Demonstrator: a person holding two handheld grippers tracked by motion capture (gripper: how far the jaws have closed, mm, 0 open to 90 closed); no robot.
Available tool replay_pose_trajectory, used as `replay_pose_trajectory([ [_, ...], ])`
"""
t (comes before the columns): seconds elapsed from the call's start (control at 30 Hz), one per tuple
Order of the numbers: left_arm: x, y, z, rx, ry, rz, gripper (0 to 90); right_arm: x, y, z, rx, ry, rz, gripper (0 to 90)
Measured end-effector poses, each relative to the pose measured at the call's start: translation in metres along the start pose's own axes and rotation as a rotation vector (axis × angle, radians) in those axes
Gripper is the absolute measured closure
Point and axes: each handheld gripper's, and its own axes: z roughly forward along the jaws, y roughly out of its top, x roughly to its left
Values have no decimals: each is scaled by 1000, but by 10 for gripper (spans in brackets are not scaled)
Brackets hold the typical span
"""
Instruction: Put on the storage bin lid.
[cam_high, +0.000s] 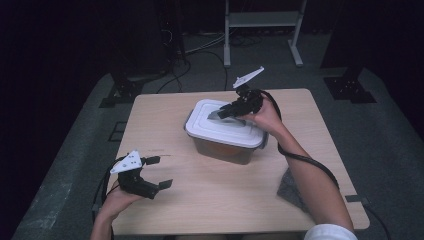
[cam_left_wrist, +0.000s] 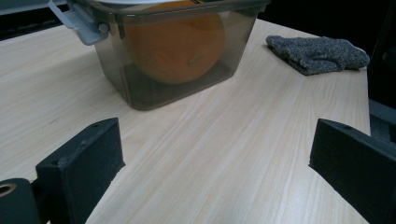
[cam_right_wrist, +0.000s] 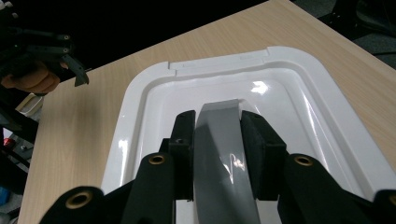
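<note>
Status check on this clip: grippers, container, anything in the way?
Right gripper shut on grey lid handle. Left gripper open, over bare table. Container lidded, orange inside. Grey cloth off aside.

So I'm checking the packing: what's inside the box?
Through the box wall, one round orange fruit shows. The white lid covers the top, and anything behind the fruit is hidden.

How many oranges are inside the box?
1 that I can see: a big orange fills the middle of the see-through box under the white lid. A smaller one could be hidden behind it.
</note>
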Motion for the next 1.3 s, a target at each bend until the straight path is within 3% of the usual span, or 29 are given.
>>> replay_pose_trajectory([
  [0.83,-3,-1,-4,-3,9,-3,21,2,-9,9,3,-6,7,626],
  [1.03,-4,0,-5,-9,11,1,21,2,-8,1,-21,2,23,526],
  [1.3,-2,-1,-5,-13,7,-4,21,5,-10,-14,-41,-10,14,560],
])
